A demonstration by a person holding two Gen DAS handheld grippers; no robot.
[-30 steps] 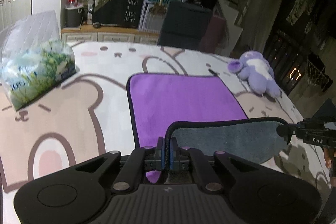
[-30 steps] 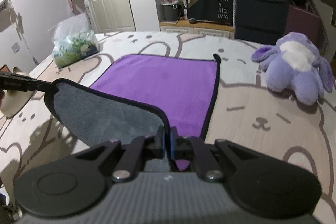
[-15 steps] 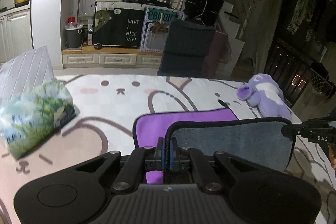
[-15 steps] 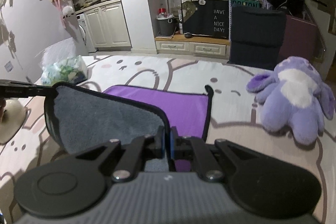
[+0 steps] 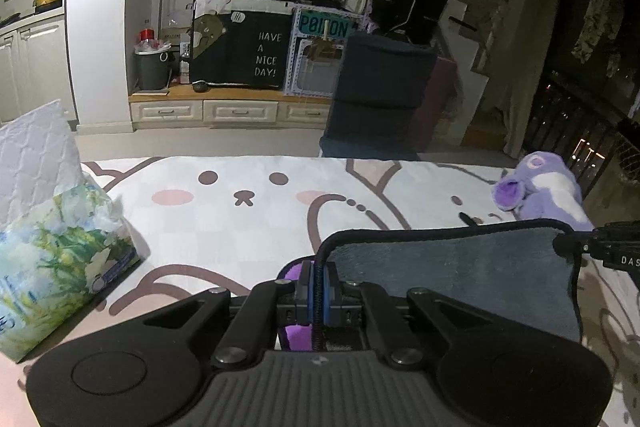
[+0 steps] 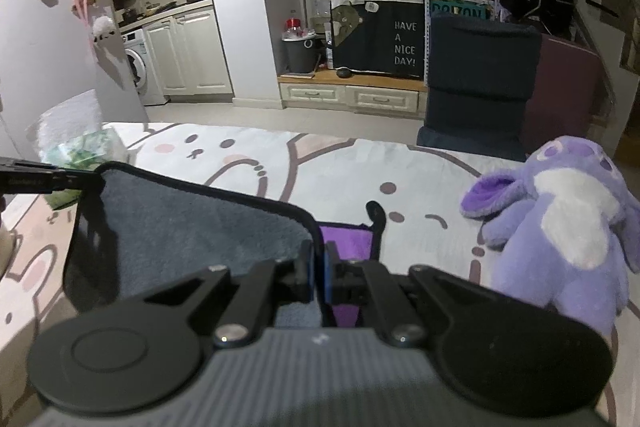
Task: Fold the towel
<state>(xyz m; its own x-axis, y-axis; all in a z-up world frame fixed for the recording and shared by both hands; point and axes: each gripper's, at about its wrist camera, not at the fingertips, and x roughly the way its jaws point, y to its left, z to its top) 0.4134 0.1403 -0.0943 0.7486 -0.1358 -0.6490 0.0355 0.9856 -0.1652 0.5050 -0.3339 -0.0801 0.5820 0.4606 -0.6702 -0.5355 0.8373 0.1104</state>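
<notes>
Far to the left of the left gripper a tissue pack with a green leafy print rests on the cartoon-bear table cover, with a white quilted bundle behind it. The left gripper has its two blue-padded fingers pressed together on the black-piped edge of the towel, at one lifted corner. From that pinch the towel runs to the right as a raised sheet with its grey side facing the camera; a sliver of its purple side shows just below and to the left of the fingers. At the far right of that sheet, the tip of the right gripper comes in from the side and clamps the other lifted corner. In the right wrist view the same sheet stretches from the left gripper's tip at the left edge to the right gripper in the middle, whose fingers are closed tight on the piped hem. Just right of those fingers the purple face of the towel lies on the cover, with a small black hanging loop at its far corner. Well to the right of the right gripper a purple and white plush rabbit sits on the cover, apart from the towel.
</notes>
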